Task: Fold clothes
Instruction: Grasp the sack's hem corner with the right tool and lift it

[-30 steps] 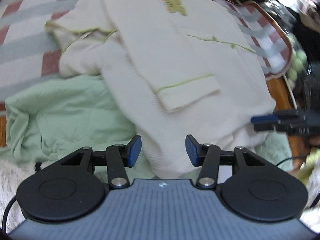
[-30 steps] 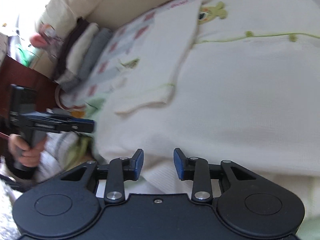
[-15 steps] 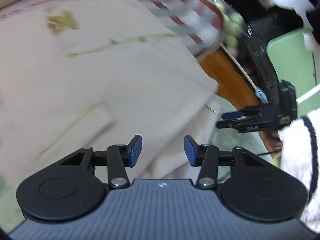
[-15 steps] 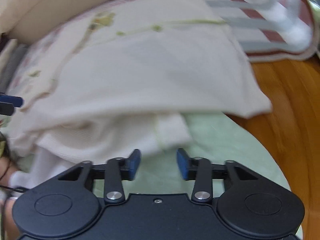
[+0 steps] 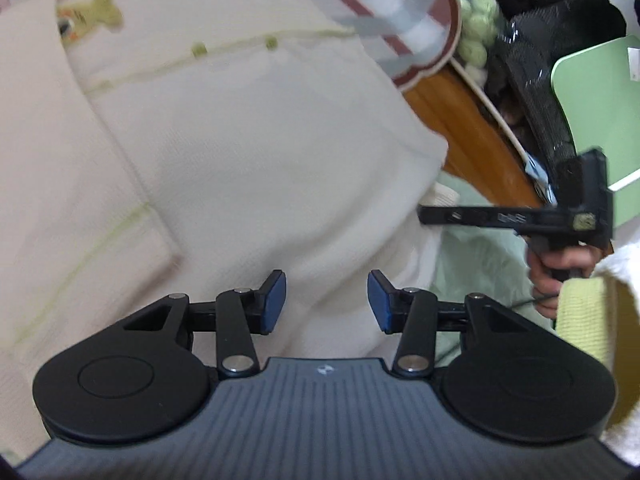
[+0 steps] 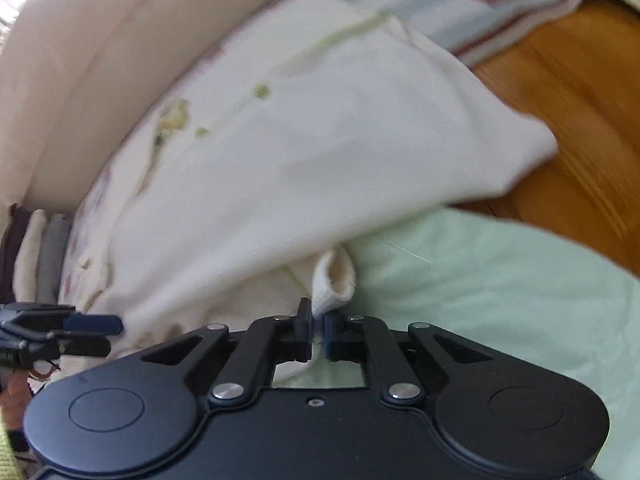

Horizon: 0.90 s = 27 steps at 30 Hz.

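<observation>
Two garments lie in front of me: a cream top (image 6: 304,168) with thin green piping spread across the checked blanket (image 5: 384,20), and a pale green garment (image 6: 480,292) under its near edge. The cream top's far corner hangs past the blanket's scalloped border over the bare orange wood (image 6: 568,92), so that side has open room. Its cloth is soft and rumpled, with a small green motif (image 5: 96,16) near the top, and one sleeve is folded across the body.

My right gripper (image 6: 318,334) has its jaws closing on a rolled cuff (image 6: 334,280) at the cream top's near edge, the fabric pinched between the pads. My left gripper (image 5: 326,304) hangs over the cream top's lower part with its fingers parted about halfway and nothing between them. Beyond the cream top, on the right gripper's left, a stack of folded clothes (image 6: 36,256) sits against the beige cushion (image 6: 100,60).
</observation>
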Each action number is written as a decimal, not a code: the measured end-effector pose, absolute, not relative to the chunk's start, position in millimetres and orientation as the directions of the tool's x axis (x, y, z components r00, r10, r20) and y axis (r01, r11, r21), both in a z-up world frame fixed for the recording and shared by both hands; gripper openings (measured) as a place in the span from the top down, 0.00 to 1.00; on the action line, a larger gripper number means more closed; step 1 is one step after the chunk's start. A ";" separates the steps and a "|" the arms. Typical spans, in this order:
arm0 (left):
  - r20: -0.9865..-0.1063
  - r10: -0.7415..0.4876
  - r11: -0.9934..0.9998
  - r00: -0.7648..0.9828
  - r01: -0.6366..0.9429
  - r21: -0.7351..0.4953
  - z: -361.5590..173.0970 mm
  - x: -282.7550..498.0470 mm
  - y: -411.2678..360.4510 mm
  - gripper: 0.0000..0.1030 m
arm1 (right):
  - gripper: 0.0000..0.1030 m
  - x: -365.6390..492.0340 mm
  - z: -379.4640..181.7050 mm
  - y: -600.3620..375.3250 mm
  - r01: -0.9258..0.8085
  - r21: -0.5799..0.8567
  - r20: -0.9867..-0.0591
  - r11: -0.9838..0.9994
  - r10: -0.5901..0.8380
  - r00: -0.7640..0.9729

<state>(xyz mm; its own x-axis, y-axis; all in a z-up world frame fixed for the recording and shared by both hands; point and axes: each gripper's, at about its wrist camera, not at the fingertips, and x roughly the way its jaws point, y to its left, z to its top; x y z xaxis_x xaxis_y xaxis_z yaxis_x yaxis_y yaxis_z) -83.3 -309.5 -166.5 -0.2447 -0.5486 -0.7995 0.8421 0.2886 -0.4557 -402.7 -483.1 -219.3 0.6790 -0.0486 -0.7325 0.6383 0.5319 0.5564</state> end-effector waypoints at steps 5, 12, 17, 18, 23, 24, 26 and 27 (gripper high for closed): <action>-0.778 -0.616 0.325 -0.124 0.860 -0.394 -154.7 -71.8 -290.6 0.54 | 0.93 -442.8 -183.9 -471.4 0.501 0.704 -0.559 0.504 -0.042 0.828; -0.783 -0.622 0.438 0.006 0.832 -0.341 -163.6 -55.2 -275.3 0.53 | 0.92 -463.1 -114.6 -452.6 0.373 0.752 -0.329 0.544 -0.181 0.927; -0.788 -0.612 0.469 0.065 0.832 -0.296 -161.4 -53.2 -261.8 0.53 | 0.92 -415.4 -73.2 -453.4 0.239 0.712 -0.172 0.660 -0.166 0.971; -0.793 -0.605 0.476 0.071 0.831 -0.288 -162.5 -52.5 -258.1 0.53 | 0.92 -408.4 -66.4 -456.7 0.188 0.723 -0.126 0.664 -0.141 0.982; -0.821 -0.567 0.528 0.067 0.795 -0.299 -171.5 -39.8 -235.5 0.53 | 0.92 -382.8 -37.8 -468.2 -0.007 0.757 0.053 0.654 -0.051 0.997; -0.827 -0.558 0.539 0.061 0.784 -0.306 -173.6 -36.5 -231.1 0.53 | 0.92 -379.2 -34.3 -468.9 -0.032 0.765 0.076 0.644 -0.040 0.996; -0.820 -0.569 0.540 0.057 0.778 -0.321 -172.3 -33.6 -223.3 0.53 | 0.92 -376.5 -25.0 -468.2 -0.069 0.775 0.112 0.628 -0.028 0.993; -0.817 -0.574 0.540 0.055 0.775 -0.328 -171.6 -32.3 -219.4 0.53 | 0.92 -375.6 -19.7 -467.5 -0.075 0.775 0.118 0.627 -0.027 0.993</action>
<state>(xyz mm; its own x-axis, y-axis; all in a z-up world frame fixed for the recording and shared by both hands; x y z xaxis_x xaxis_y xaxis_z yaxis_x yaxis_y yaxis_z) -32.3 -219.4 -171.6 0.0553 -0.5744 -0.8167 0.7751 0.5403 -0.3276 -375.6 -467.5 -19.7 0.9927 -0.0266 0.1179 -0.0753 0.6269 0.7755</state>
